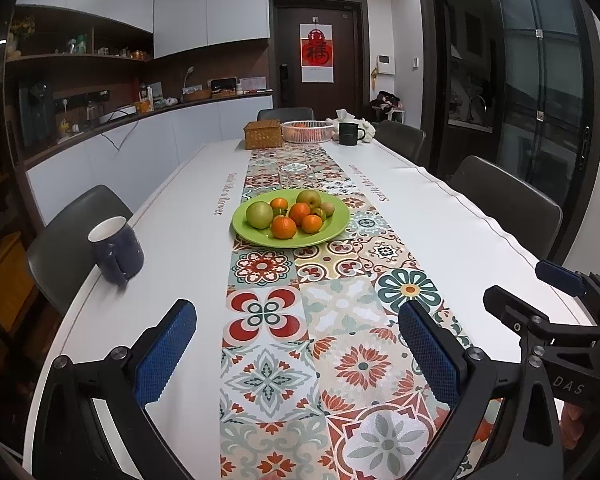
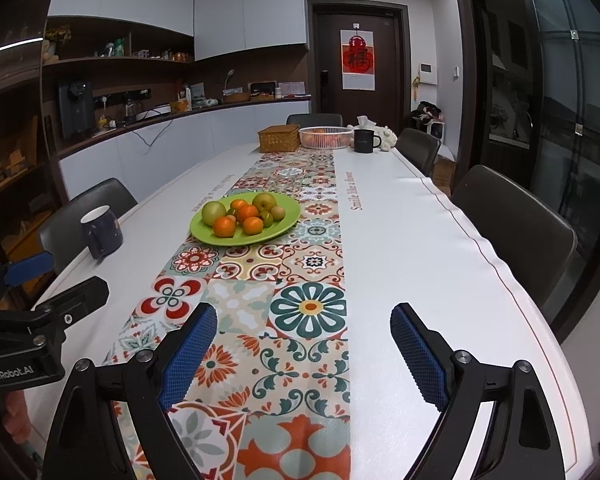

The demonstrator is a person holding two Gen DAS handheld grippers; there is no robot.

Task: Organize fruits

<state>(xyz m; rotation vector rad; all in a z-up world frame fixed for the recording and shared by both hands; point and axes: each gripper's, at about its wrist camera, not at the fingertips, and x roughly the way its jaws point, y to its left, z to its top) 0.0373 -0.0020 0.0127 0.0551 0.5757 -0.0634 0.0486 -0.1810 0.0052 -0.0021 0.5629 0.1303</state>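
Observation:
A green plate [image 1: 336,229] [image 2: 204,236] sits mid-table on the patterned runner, holding several oranges [image 1: 283,227] [image 2: 224,226] and a few greenish apples [image 1: 259,215] [image 2: 213,213]. At the far end stands a white wire basket [image 1: 307,131] [image 2: 325,137] with something orange inside. My left gripper [image 1: 300,354] hovers open over the near end of the runner, nothing between its blue pads. My right gripper [image 2: 303,358] is open beside it, also empty. Each gripper shows at the edge of the other's view: the right gripper [image 1: 532,284] and the left gripper [image 2: 62,276].
A dark blue mug [image 1: 117,249] [image 2: 101,231] stands near the table's left edge. A wicker box [image 1: 262,134] [image 2: 279,139], a black mug [image 1: 350,133] [image 2: 365,141] and a white cloth lie at the far end. Dark chairs [image 1: 512,204] [image 2: 516,220] line both sides.

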